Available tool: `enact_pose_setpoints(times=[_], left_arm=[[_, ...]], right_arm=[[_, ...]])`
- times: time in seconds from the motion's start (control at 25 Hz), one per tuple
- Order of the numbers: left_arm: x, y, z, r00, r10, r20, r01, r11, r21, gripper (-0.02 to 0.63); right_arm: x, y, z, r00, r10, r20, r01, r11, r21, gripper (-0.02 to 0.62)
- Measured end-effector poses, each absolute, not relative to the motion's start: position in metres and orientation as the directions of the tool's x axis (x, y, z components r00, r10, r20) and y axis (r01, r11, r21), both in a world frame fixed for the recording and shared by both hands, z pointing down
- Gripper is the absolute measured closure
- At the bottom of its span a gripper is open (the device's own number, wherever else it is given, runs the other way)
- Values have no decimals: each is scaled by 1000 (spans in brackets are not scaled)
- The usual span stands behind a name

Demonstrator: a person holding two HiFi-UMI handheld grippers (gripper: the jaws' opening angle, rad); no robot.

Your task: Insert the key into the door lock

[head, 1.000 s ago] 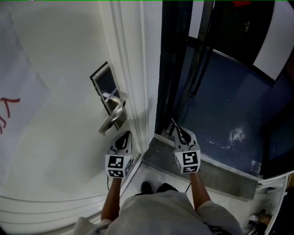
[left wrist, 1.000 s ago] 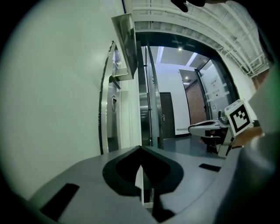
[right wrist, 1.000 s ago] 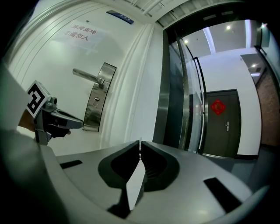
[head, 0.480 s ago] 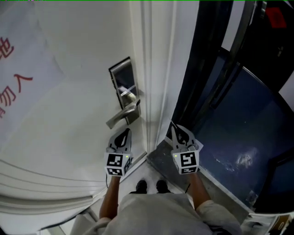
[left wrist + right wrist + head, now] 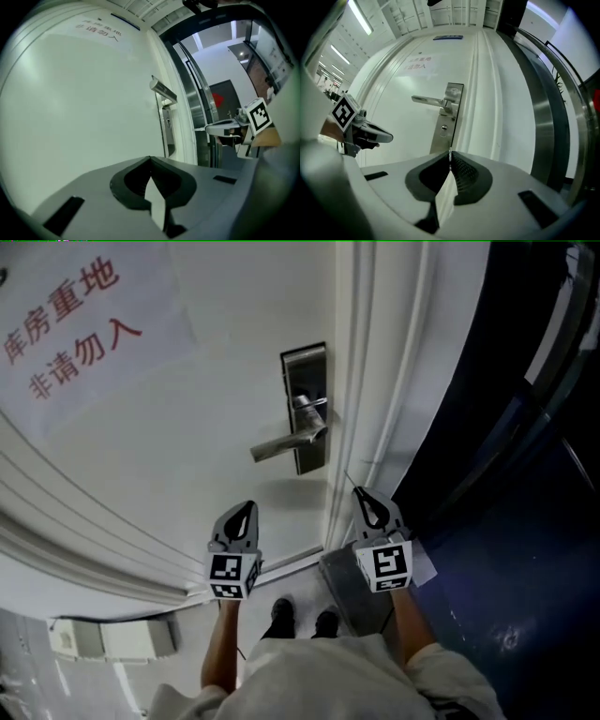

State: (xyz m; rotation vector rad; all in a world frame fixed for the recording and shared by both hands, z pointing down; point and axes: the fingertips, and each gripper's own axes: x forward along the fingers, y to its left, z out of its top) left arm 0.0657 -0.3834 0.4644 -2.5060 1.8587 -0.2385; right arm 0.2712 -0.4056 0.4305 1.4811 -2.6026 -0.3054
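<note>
A steel lock plate [image 5: 305, 399] with a lever handle [image 5: 284, 443] is set in the white door [image 5: 216, 427]. Its keyhole [image 5: 444, 127] sits below the handle [image 5: 429, 100]. My right gripper [image 5: 361, 493] is shut on a thin key [image 5: 449, 153], seen edge-on at the jaw tips. It points level at the door, short of the lock plate [image 5: 449, 115], and the key's tip [image 5: 348, 478] is in the air. My left gripper [image 5: 247, 508] is shut with nothing in it, below and left of the handle. It shows again as the left gripper [image 5: 370, 134] in the right gripper view.
A paper sign [image 5: 75, 320] with red characters hangs on the door's upper left. The white door frame [image 5: 380, 390] runs beside the lock, with dark glass and a blue floor [image 5: 525, 540] to its right. The person's shoes [image 5: 300, 620] stand beside a grey threshold [image 5: 352, 587].
The head view has swung left, so the lock plate now sits higher and further right. Both grippers have turned from the doorway's edge to face the door. Their jaws have stayed shut.
</note>
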Motion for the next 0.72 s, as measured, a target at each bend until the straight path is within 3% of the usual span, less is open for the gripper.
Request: enact_pose_setpoints(times=[0.32, 0.72], left_arm=[[10, -357, 457, 153, -984, 88, -983, -160, -89, 589], [-1, -366, 453, 193, -979, 70, -977, -198, -73, 589]], right_arm=[[241, -414, 414, -547, -837, -1, -786, 513, 344, 566], [224, -424, 393, -489, -872, 10, -650, 372, 663, 566]])
